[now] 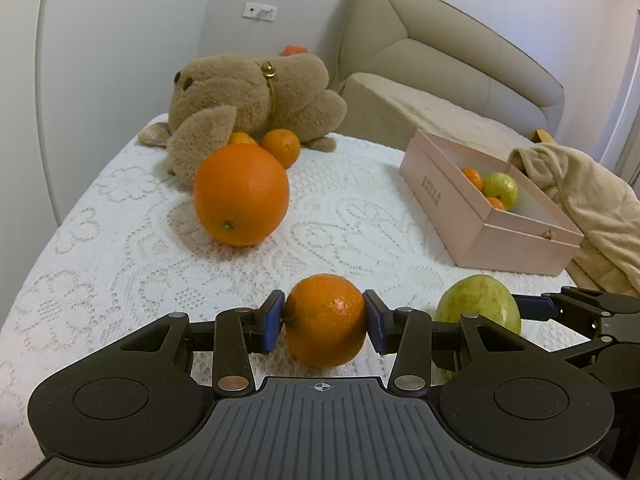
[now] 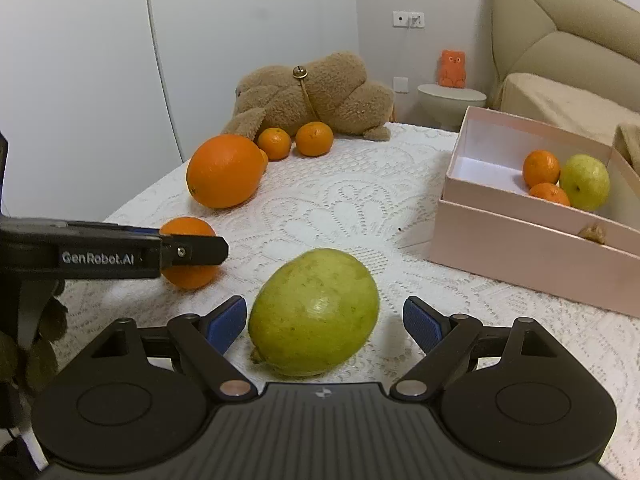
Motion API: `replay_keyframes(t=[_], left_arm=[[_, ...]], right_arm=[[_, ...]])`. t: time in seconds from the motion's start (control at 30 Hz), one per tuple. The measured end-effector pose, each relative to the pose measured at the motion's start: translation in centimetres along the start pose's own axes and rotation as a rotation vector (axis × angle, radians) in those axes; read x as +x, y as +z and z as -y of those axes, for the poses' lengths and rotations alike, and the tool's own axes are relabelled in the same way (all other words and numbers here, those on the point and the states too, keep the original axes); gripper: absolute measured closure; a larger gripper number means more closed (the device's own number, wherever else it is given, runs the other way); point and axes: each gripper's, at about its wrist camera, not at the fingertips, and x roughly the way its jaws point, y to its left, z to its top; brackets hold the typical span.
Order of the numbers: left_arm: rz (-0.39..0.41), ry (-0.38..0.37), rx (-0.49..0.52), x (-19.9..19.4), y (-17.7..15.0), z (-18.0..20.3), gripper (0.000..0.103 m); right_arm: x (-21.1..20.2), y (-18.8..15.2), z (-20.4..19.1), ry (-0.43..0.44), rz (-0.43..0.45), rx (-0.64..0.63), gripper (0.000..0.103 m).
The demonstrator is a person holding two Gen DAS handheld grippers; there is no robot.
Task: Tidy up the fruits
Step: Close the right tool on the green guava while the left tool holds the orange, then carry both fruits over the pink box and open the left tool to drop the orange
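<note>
I have the left hand-held gripper clenched on a small orange; both blue pads press against its sides. In the right wrist view the same orange sits low on the white lace cloth that covers the desk; I cannot tell whether it is lifted clear of the cloth.

My right hand-held gripper is released. Its jaws stand apart on either side of a green guava, with a visible gap between each pad and the fruit. The guava lies on the cloth, just beside the held orange.

Other fruit positions:
1. A large orange lies on the cloth further ahead, near a brown plush toy.
2. Two small oranges lie side by side, close against the plush toy.
3. A pink box stands open on the right part of the desk. It contains two small oranges and one green guava, grouped at its far right end.

A beige blanket lies against the far side of the box.
</note>
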Motion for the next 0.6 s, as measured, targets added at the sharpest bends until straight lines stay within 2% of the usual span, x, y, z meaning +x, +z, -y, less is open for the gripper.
replay_keyframes(t=[0.33, 0.37, 0.47, 0.6], left_arm=[[-0.004, 0.005, 0.004, 0.0, 0.0, 0.1, 0.055], [-0.004, 0.005, 0.004, 0.0, 0.0, 0.1, 0.055], [-0.004, 0.004, 0.004, 0.1, 0.0, 0.2, 0.055], [-0.001, 0.005, 0.009, 0.0, 0.0, 0.3, 0.055]], right_arm=[[0.7, 0.7, -0.2, 0.001, -0.011, 0.034, 0.017], [0.9, 0.8, -0.3, 0.002, -0.016, 0.034, 0.020], [1.3, 0.8, -0.4, -0.001, -0.032, 0.028, 0.038], [1.2, 0.8, -0.1, 0.007, -0.033, 0.042, 0.038]])
